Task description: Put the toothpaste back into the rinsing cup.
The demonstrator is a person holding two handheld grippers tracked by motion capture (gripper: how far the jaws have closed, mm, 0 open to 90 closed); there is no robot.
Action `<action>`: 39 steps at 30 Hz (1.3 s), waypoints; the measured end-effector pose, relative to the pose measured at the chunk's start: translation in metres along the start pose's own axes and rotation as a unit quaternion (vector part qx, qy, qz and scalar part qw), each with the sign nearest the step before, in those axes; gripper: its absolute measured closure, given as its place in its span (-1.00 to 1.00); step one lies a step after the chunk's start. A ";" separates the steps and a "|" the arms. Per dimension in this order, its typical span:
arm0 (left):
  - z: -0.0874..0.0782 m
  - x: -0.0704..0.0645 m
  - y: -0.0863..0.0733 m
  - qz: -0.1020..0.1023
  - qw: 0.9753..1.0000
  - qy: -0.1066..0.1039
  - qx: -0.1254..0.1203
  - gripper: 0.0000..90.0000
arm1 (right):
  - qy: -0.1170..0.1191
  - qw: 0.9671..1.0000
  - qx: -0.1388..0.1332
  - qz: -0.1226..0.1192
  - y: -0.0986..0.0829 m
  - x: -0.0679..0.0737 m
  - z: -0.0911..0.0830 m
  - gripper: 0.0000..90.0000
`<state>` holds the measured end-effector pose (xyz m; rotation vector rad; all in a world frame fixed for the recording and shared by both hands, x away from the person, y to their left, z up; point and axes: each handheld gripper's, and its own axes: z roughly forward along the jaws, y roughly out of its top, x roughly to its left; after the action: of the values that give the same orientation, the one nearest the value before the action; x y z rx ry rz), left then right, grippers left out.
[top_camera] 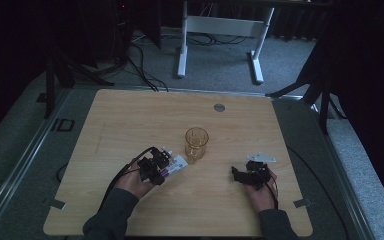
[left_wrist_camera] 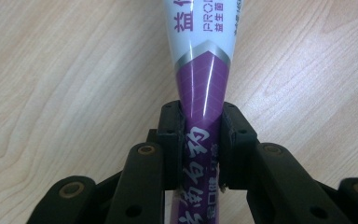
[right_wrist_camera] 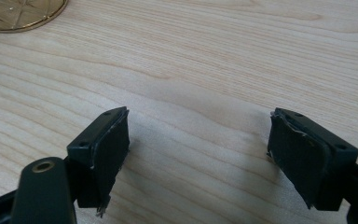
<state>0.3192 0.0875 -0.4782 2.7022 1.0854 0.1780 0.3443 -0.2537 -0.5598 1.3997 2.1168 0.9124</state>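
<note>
Nearest, the left gripper (left_wrist_camera: pixel 200 154) has its jaws clamped on the purple lower part of a toothpaste tube (left_wrist_camera: pixel 204 79), whose white printed end stretches away over the wooden table (left_wrist_camera: pixel 65 79). Because the pads bite a soft, tapering body, the tube pinches in at the grip; my worry is that it could swivel between the pads or slide out as the hand tilts, and a harder squeeze might push paste toward the cap. In the high view that same left gripper (top_camera: pixel 156 167) sits low over the table with the tube (top_camera: pixel 176 164) pointing toward the amber glass (top_camera: pixel 196 143), the tip just beside its base. Should the tube be meant for the glass, a low sweep would likely strike the wall of the glass and shove or topple it, since nothing steadies it. The right gripper (right_wrist_camera: pixel 198 154) hangs with its jaws wide apart and nothing between them, close above bare wood, the rim of the glass (right_wrist_camera: pixel 18 14) at the far left corner of its view. In the high view the right gripper (top_camera: pixel 250 175) lies apart from the glass, too far to brace it quickly if it tips
</note>
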 end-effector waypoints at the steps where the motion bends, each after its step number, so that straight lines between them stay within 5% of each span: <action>1: -0.001 0.001 0.000 -0.002 1.000 0.001 -0.002 0.63 | 0.000 1.000 0.000 0.000 0.000 0.000 0.000 -0.54; 22: -0.014 0.013 -0.006 -0.043 0.998 0.030 -0.046 0.63 | 0.000 1.000 0.000 0.000 0.000 0.000 0.000 -0.54; 35: -0.021 0.019 -0.008 -0.070 0.993 0.039 -0.082 0.63 | 0.000 1.000 0.000 0.000 0.000 0.000 0.000 -0.54; 39: -0.026 0.022 -0.008 -0.085 0.990 0.039 -0.107 0.63 | 0.000 1.000 0.000 0.000 0.000 0.000 0.000 -0.54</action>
<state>0.3246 0.1120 -0.4542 2.4191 1.2348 0.3517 0.3443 -0.2537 -0.5599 1.4000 2.1161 0.9135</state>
